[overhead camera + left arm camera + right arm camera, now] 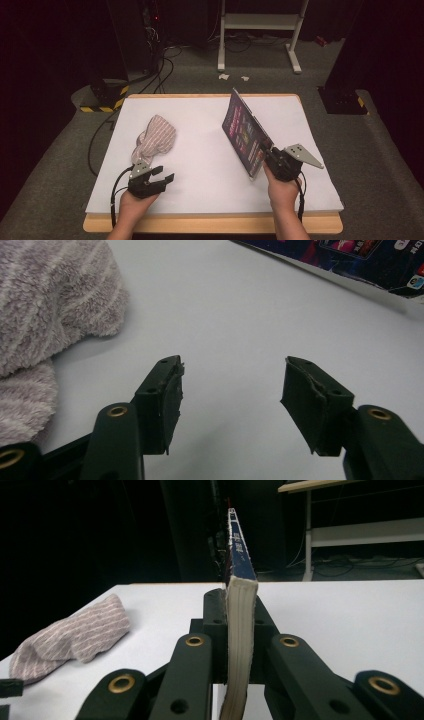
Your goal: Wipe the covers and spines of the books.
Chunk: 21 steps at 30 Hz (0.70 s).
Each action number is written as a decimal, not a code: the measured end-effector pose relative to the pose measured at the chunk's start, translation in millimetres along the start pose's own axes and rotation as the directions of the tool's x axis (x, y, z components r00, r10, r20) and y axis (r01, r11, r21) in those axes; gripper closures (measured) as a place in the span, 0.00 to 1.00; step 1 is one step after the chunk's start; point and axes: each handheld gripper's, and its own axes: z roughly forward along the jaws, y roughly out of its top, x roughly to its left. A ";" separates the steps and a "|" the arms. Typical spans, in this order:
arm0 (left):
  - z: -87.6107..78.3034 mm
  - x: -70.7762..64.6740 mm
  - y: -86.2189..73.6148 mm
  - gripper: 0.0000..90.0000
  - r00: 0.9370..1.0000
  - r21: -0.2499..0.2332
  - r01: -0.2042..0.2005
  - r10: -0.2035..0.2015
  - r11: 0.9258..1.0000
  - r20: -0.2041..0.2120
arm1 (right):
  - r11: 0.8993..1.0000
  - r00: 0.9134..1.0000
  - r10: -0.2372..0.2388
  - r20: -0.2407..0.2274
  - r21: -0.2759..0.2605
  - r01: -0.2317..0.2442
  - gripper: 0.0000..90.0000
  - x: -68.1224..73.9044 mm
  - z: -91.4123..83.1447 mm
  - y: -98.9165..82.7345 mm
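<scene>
A: Why is the book (pixel 245 132) standing on edge like that, right of the middle of the table (pixel 200 165)?

B: The right gripper (pixel 272 159) has it by the near corner. In the right gripper view both jaws are clamped on the block of pages (pixel 239 630), one on each side, so the book (pixel 240 555) tilts up with its cover facing left. A pinch across the thickness is likely the only way to lift something that flat.

A: And the left gripper (pixel 159 176)?

B: It sits low at the near left, jaws apart with nothing between them; the left gripper view shows bare table (pixel 235 315) between the two pads (pixel 167 395).

A: So what is it for?

B: I judge it is waiting, or getting ready for the towel (pixel 155 137), which lies crumpled just beyond it on the left. The towel (pixel 45 315) is beside the jaws, not touching them.

A: Any risk?

B: The book hangs from one corner, so it could swing or slip.
</scene>
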 end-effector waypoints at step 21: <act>-10.9 10.4 1.2 0.45 0.999 -0.027 0.040 -0.040 0.999 0.017 | 1.000 0.997 0.001 0.080 -0.027 0.002 0.94 -20.8 4.7 18.8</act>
